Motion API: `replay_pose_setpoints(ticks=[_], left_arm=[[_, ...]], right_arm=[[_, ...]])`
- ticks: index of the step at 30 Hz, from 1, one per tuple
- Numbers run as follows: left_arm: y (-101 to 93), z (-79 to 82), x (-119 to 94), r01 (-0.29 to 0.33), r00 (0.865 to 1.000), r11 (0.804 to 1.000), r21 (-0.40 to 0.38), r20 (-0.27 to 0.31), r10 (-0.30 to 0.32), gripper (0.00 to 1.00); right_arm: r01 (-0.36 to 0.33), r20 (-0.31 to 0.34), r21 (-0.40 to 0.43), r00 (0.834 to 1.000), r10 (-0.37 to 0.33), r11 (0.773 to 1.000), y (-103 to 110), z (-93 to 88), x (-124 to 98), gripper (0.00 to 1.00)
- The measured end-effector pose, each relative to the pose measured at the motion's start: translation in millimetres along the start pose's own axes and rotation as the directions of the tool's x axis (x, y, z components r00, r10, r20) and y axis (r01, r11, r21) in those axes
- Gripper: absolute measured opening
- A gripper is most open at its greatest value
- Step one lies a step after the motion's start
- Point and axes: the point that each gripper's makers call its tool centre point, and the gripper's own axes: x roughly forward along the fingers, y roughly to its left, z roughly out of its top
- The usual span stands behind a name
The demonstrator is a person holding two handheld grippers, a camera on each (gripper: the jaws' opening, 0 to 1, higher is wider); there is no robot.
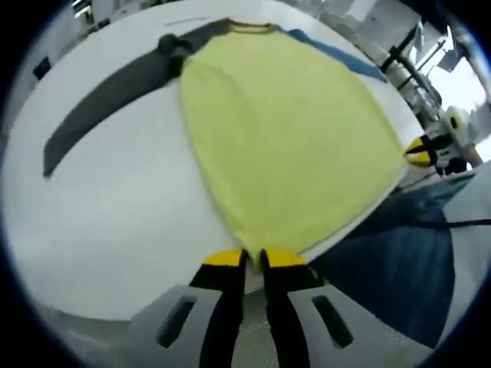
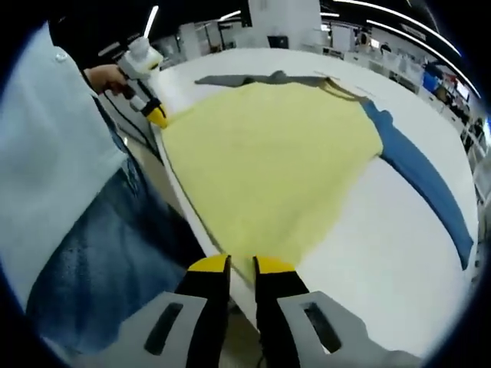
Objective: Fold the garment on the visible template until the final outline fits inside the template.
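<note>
My garment (image 1: 284, 130) lies flat on the white table (image 1: 115, 230), a yellow body with one grey sleeve (image 1: 115, 96) and one blue sleeve (image 1: 337, 54). Its long axis runs from the hem, which sits at the table edge nearest me, straight away to the collar at the far end, so the neck points away from me. The sleeves spread out from the shoulders: grey to the left of the yellow body, blue to the right.

My left gripper (image 1: 255, 259) sits at the hem's left corner, its yellow-tipped jaws narrow, nearly together, with the cloth edge right at the tips; I think they pinch the hem, though the blur keeps me from being sure. My right gripper (image 2: 233, 265) is at the hem's right corner, jaws likewise close together with a thin gap, and I cannot tell whether fabric is between them.

The left gripper view lays out the grey sleeve in full, stretched long across the table left of the body, while the blue one is only a sliver past the far shoulder. The right gripper view gives the reverse: the blue sleeve (image 2: 422, 180) in full length right of the body, the grey sleeve (image 2: 253, 78) small beyond the collar. It also shows my jeans (image 2: 100, 261) and pale shirt (image 2: 54, 153) by the table edge.
</note>
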Motion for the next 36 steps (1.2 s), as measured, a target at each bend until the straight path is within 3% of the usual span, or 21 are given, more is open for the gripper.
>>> replay_pose_setpoints(ticks=[7, 17, 23, 28, 34, 36], left_arm=[[-0.5, 0.3, -10.9, -0.010, 1.000, 0.999, 0.030, 0.003, 0.010, 0.16], [2.6, 22.3, -38.8, -0.066, 0.995, 0.995, 0.076, 0.081, 0.059, 0.26], [-2.0, 35.9, -49.7, -0.072, 0.987, 0.994, 0.084, 0.146, 0.059, 0.40], [-2.2, 41.4, -56.3, -0.104, 0.984, 0.990, 0.098, 0.157, 0.088, 0.55], [-14.9, 57.9, -72.8, -0.062, 0.973, 0.990, 0.129, 0.228, 0.032, 0.61], [-15.0, 61.2, -75.3, -0.074, 0.971, 0.985, 0.153, 0.237, 0.036, 0.66]], right_arm=[[0.065, 0.029, 0.036, 0.997, -0.066, 0.997, -15.1, 1.6, -9.1, 0.20], [0.141, 0.078, 0.036, 0.987, -0.143, 0.989, -31.0, 22.0, -23.4, 0.32], [0.168, 0.117, 0.040, 0.978, -0.172, 0.985, -37.0, 38.3, -34.8, 0.46], [0.187, 0.133, 0.041, 0.972, -0.191, 0.981, -43.9, 47.0, -43.9, 0.61], [0.217, 0.138, 0.046, 0.965, -0.222, 0.975, -50.7, 54.6, -56.8, 0.80], [0.226, 0.128, 0.031, 0.965, -0.228, 0.974, -51.3, 55.7, -60.6, 0.82]])
